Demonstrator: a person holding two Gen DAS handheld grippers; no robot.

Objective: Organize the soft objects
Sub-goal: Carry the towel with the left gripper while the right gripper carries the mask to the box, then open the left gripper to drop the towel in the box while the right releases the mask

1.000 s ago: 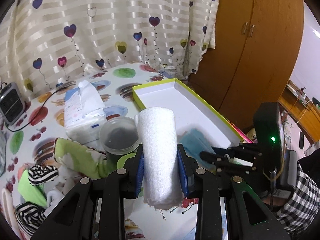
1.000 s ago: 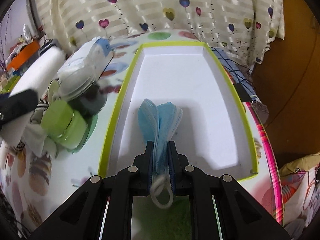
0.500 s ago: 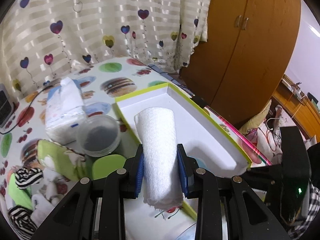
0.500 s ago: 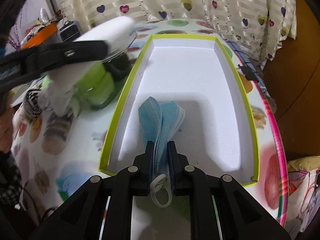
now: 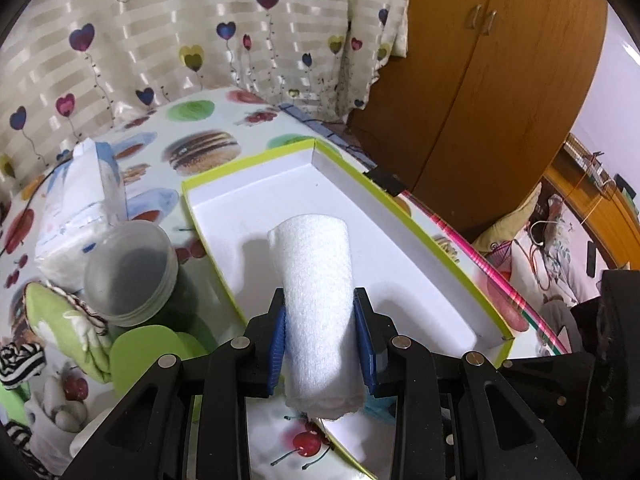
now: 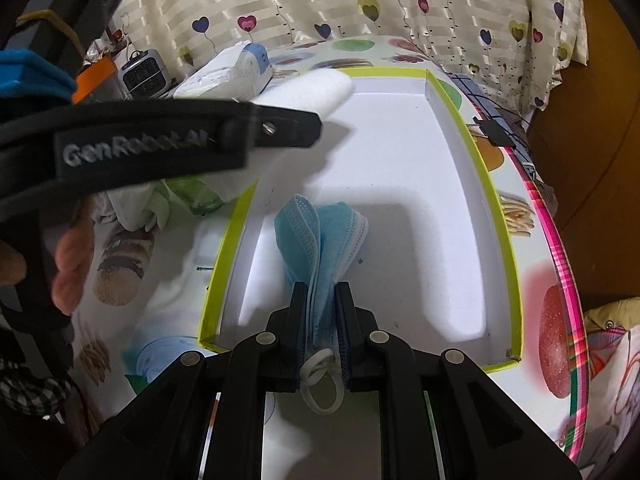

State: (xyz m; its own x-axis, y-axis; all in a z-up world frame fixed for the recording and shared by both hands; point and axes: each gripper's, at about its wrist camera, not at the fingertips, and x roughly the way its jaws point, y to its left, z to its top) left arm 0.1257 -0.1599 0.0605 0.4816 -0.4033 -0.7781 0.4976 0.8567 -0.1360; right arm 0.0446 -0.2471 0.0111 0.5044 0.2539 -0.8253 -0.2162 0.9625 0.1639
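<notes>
A rolled white towel (image 5: 316, 280) is clamped between the blue pads of my left gripper (image 5: 319, 312), held over the white inside of the yellow-green rimmed box (image 5: 436, 248). In the right wrist view the towel (image 6: 316, 90) and the left gripper's finger (image 6: 200, 140) reach in over the box's left rim (image 6: 236, 220). My right gripper (image 6: 322, 300) is shut on a folded blue face mask (image 6: 320, 236), whose free end hangs just above the box floor; its white ear loop (image 6: 320, 380) dangles behind the pads.
Left of the box stand a clear lidded jar (image 5: 128, 272), a tissue pack (image 5: 80, 208), green cloth (image 5: 64, 320) and striped socks (image 5: 20, 360). A small heater (image 6: 144, 70) sits at the back. A hand (image 6: 72, 264) holds the left gripper. The table edge runs along the box's right side.
My left gripper carried the towel rightward from above the jar and clutter to over the box. The right gripper with the mask stayed nearly in place.
</notes>
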